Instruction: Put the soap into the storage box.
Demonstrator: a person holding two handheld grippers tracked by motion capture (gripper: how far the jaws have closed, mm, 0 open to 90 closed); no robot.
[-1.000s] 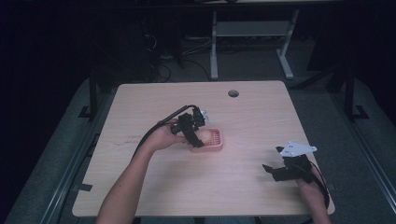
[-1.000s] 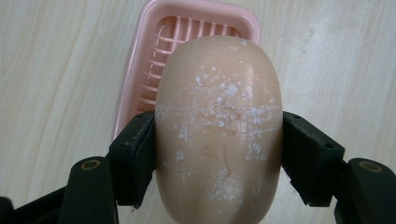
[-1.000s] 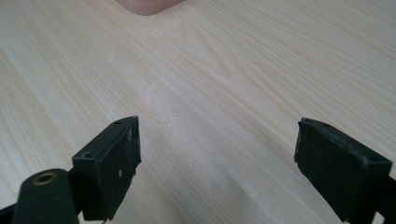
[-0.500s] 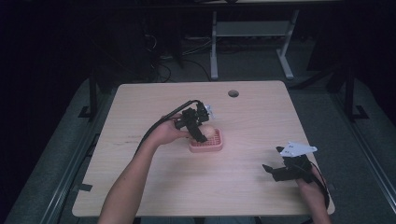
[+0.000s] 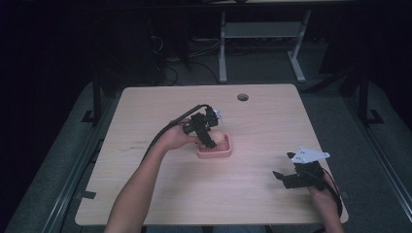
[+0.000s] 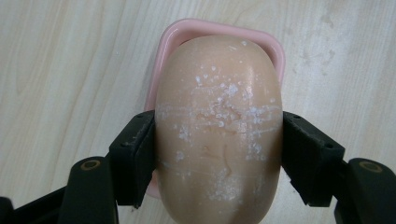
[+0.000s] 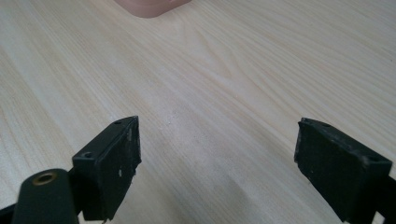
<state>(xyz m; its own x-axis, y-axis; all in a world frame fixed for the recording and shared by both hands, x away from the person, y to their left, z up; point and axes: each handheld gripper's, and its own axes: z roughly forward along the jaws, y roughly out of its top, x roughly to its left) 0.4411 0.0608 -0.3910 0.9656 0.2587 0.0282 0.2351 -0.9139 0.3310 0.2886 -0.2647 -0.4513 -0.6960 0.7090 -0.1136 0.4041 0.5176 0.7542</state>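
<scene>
My left claw (image 6: 218, 158) is clamped on the soap bar (image 6: 218, 126), pink soap dish (image 6: 173, 35) directly beneath; my right claw (image 7: 217, 163) gapes apart over bare surface (image 7: 233, 70).

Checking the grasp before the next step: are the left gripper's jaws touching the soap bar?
Touching. In the left gripper view, both jaws of the left gripper press flush against the sides of the soap bar, with no gap, above the pink soap dish.

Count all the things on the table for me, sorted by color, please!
Tan: 1, the soap bar, clamped in the left gripper above the dish.
Pink: 1, the soap dish.
Black: 2, the left gripper and the open right gripper.
Total: 4.
</scene>
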